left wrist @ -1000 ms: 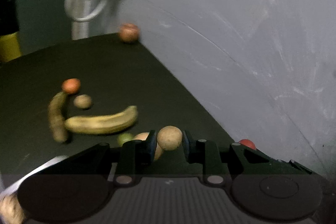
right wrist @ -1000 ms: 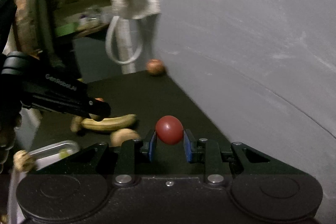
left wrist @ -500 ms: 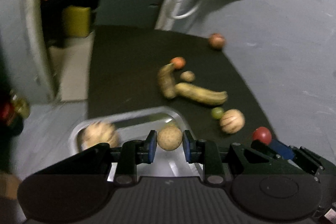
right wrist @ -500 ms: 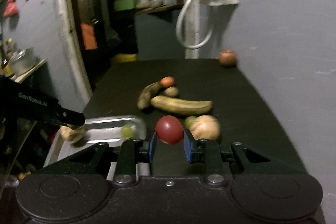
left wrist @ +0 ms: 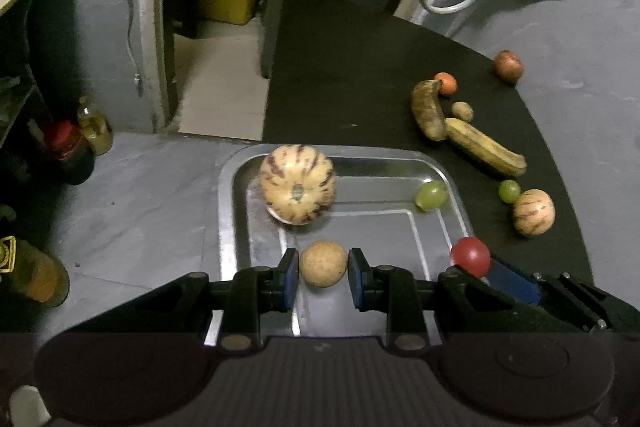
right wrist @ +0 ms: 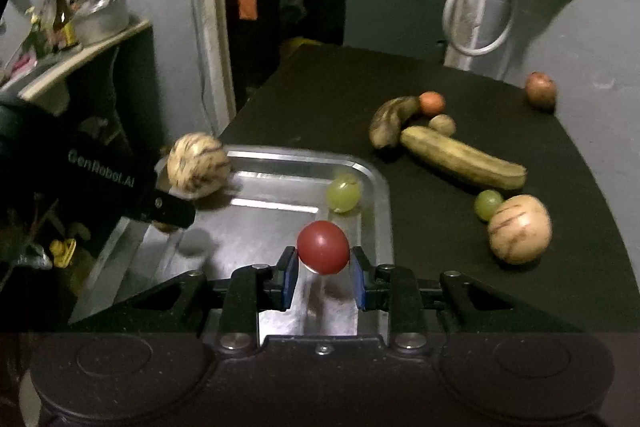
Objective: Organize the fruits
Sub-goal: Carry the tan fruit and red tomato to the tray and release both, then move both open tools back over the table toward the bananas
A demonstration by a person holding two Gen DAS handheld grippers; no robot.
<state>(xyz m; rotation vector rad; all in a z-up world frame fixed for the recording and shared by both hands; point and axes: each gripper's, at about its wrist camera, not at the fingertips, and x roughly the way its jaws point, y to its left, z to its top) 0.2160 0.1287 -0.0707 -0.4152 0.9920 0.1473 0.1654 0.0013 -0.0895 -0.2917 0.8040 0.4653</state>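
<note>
My left gripper is shut on a small round tan fruit and holds it above the near part of a metal tray. The tray holds a striped cream melon and a green grape. My right gripper is shut on a red tomato above the tray's near right part; the tomato also shows in the left wrist view. The left gripper's body is at the left in the right wrist view.
On the black mat right of the tray lie two bananas, a small tan fruit, an orange fruit, a reddish fruit, a green grape and a second striped melon. Bottles stand at the left.
Both grippers swung left from the mat and wall to over the tray, each still holding its fruit. The views now look down on the tray.
</note>
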